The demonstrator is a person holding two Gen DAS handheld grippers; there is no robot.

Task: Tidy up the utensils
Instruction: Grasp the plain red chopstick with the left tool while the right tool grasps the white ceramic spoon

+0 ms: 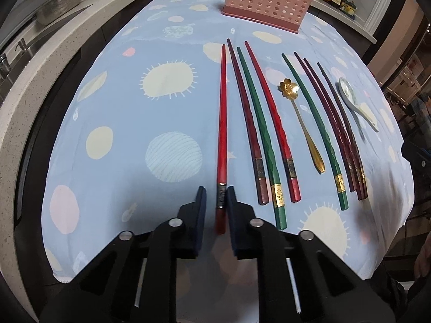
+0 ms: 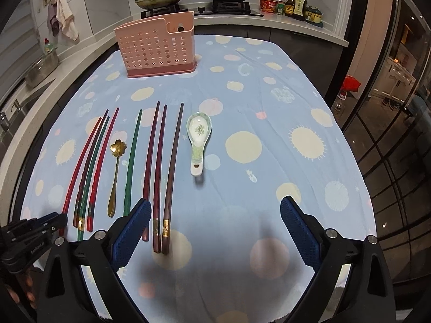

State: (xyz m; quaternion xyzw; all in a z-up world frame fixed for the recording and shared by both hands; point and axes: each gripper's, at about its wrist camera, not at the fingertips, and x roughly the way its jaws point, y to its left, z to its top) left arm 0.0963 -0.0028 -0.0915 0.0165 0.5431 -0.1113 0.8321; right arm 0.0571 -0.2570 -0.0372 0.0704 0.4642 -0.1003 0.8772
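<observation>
Eight chopsticks, a gold flower-bowled spoon (image 1: pixel 301 123) and a white ceramic spoon (image 2: pixel 198 140) lie in a row on the blue spotted cloth (image 1: pixel 121 113), handles toward me. I hold the left gripper (image 1: pixel 216 195) nearly closed on the leftmost red chopstick (image 1: pixel 221 123); its pads flank the metal band near the handle end, and they appear to press it, though the contact itself is hard to confirm from this angle. That chopstick lies flat on the cloth, apart from the three next to it. My right gripper (image 2: pixel 215 212) stands wide with nothing between its fingers (image 2: pixel 295 226), hovering over bare cloth just nearer than the ceramic spoon; its left finger overlaps the handle ends of the dark chopsticks (image 2: pixel 161 177). Beyond the row, the pink perforated holder (image 2: pixel 156 51) stands upright at the far end of the cloth.
</observation>
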